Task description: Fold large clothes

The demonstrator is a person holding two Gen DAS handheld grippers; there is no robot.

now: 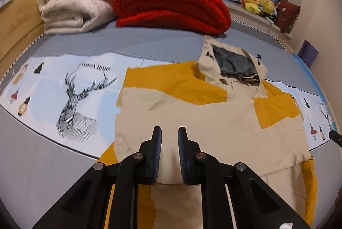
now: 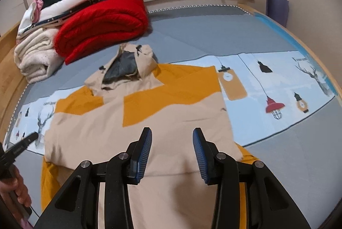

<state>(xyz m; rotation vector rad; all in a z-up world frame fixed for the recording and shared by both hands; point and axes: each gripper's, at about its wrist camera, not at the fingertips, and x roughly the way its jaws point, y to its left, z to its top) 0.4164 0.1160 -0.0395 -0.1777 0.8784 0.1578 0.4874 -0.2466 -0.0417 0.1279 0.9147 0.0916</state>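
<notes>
A beige-and-mustard hooded jacket (image 1: 192, 122) lies flat on the bed (image 1: 53, 164), sleeves folded in over its front, hood (image 1: 230, 66) pointing toward a red folded quilt (image 1: 171, 6) and a cream blanket (image 1: 74, 6) stacked at the headboard side. The left tool (image 1: 170, 135) hovers above the jacket's lower half, jaws narrowly apart, gripping nothing. The right tool (image 2: 172, 137) hangs over the same garment, jaws wide apart. A deer-print sheet (image 2: 277, 83) lies beneath the jacket.

Both wrist views look forward and down, close above the beige-and-mustard hooded jacket (image 1: 192, 122) (image 2: 139, 122) spread on the grey bed (image 1: 53, 164). Both share the folded red quilt (image 1: 171, 4) (image 2: 100, 23) beyond.
</notes>
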